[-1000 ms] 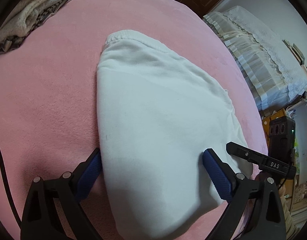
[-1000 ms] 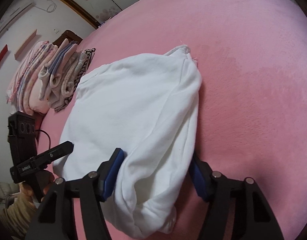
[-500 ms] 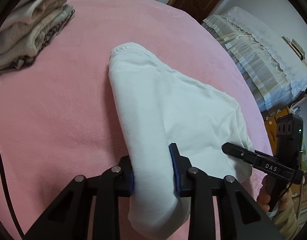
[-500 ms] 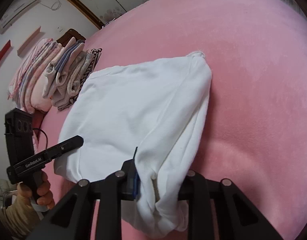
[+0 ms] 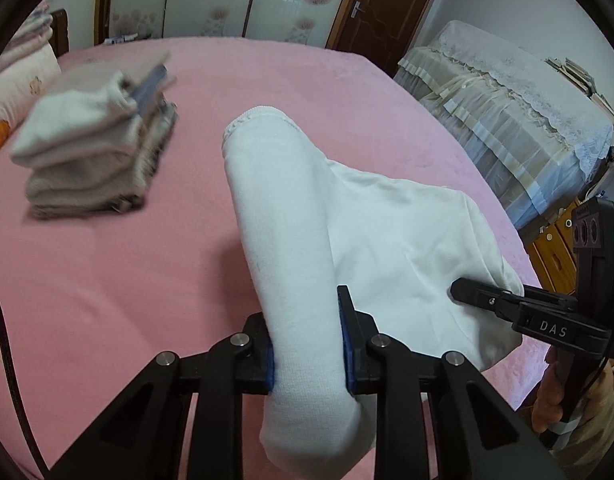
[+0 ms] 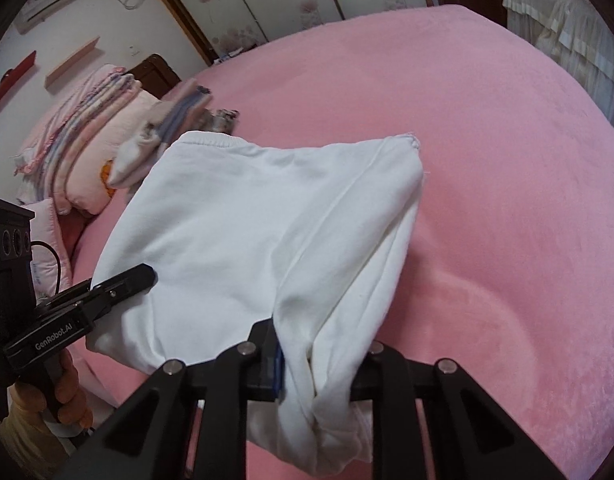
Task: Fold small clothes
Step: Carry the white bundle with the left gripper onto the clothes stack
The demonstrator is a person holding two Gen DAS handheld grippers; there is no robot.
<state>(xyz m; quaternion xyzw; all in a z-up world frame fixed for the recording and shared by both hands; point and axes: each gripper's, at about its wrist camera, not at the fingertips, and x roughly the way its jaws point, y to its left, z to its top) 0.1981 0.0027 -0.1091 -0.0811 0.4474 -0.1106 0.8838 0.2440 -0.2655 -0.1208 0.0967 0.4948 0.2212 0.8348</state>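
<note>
A white garment [image 5: 379,236] is lifted off the pink bed [image 5: 107,288], held at two near corners. My left gripper [image 5: 307,344] is shut on one bunched corner, and the cloth hangs over its fingers. My right gripper [image 6: 319,364] is shut on the other corner of the white garment [image 6: 247,232]. The right gripper also shows at the right of the left wrist view [image 5: 487,300], and the left gripper at the left of the right wrist view [image 6: 123,284]. The garment's far ribbed edge points away from me.
A stack of folded clothes [image 5: 95,152] lies on the bed to the far left. Pillows and folded bedding [image 6: 79,144] sit at the headboard. A lace-covered piece of furniture [image 5: 507,120] stands beyond the bed's right edge. A pink bed surface [image 6: 507,160] stretches to the right.
Both grippers have shut on the garment's near corners and lifted them; the cloth now hangs raised off the bed, and the views tilt up toward the room.
</note>
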